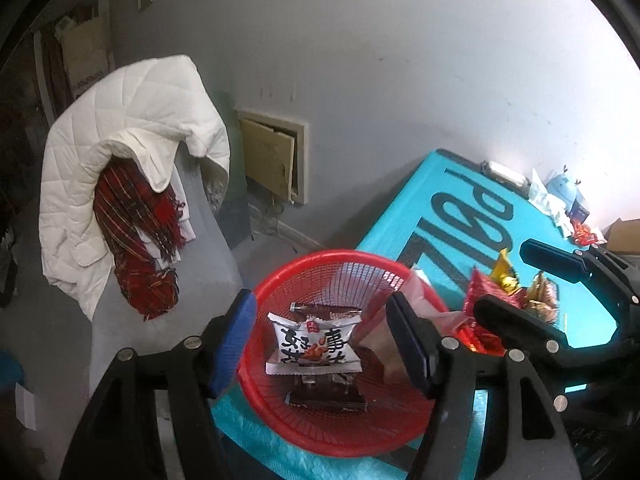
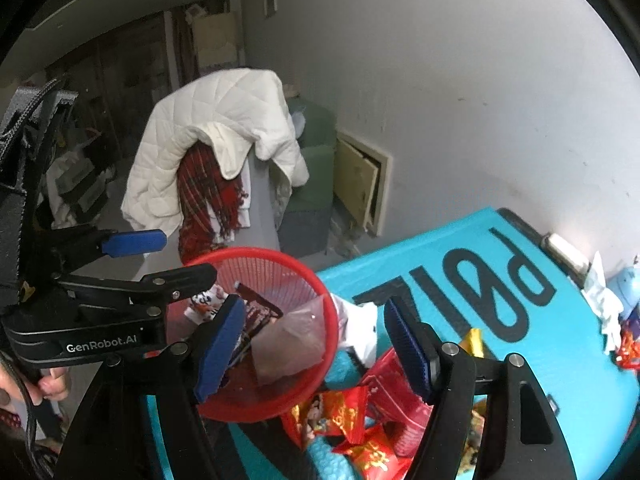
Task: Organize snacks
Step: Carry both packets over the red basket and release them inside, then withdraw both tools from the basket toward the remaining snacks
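A red mesh basket (image 1: 340,272) stands at the near corner of the teal table (image 1: 432,200). In it a white snack packet (image 1: 314,344) lies on dark brown packets (image 1: 326,398). My left gripper (image 1: 322,344) hovers over the basket, open, with nothing pressed between its blue pads. In the right wrist view the basket (image 2: 256,254) also holds a translucent pinkish bag (image 2: 292,344). My right gripper (image 2: 314,348) is open above the basket's right rim and a pile of red and gold snack packets (image 2: 352,412). A white packet (image 2: 360,324) lies just outside the basket.
A grey chair draped with a white quilted jacket (image 1: 132,148) and a red plaid scarf (image 1: 136,232) stands left of the table. A wall hatch (image 1: 276,156) is behind it. Tissues, a blue item (image 1: 560,188) and a cardboard box (image 1: 624,236) sit at the table's far end.
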`<state>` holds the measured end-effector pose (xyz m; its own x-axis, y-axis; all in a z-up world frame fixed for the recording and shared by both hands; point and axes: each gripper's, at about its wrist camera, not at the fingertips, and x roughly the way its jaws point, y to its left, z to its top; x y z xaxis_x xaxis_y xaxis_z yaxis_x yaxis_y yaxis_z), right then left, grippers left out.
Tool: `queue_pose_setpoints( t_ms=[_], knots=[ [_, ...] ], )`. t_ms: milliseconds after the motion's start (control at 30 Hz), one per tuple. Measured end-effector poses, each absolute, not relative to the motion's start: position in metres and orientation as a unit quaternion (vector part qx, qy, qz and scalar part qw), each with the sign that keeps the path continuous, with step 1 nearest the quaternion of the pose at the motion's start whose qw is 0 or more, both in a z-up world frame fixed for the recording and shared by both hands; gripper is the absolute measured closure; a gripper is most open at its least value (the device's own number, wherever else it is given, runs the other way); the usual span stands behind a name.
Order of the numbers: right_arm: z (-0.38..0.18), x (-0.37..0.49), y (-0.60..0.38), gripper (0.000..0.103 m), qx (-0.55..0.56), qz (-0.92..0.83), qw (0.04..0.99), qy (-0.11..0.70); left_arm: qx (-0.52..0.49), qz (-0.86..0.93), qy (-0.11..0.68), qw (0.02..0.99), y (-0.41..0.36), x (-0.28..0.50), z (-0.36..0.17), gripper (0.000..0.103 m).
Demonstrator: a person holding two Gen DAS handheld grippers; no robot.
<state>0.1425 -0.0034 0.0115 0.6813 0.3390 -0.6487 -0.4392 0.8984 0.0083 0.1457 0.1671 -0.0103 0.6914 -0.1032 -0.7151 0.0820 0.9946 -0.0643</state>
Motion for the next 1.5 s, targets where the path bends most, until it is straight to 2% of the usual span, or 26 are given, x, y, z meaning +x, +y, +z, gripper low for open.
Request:
queue_pose_setpoints(
  t_ms=[433,800,1100,1500],
  knots=[
    [0.058,0.084,-0.027,0.030,-0.067,0.196,0.939,0.275,-0.005,-0.071,0.325,0.943,0.150,0.087,0.039,0.037],
    [0.080,0.026,-0.056,0.030,-0.062,0.167,0.955,0.239,0.010,-0.122,0.294,0.948,0.117,0.044,0.058,0.037],
    [0.079,-0.005,-0.084,0.030,-0.052,0.125,0.961,0.240,0.018,-0.177,0.299,0.937,0.084,0.030,0.052,0.037],
    [0.047,-0.012,-0.131,0.030,-0.014,0.080,0.957,0.280,0.036,-0.224,0.347,0.910,0.034,0.034,0.015,0.037]
  ],
)
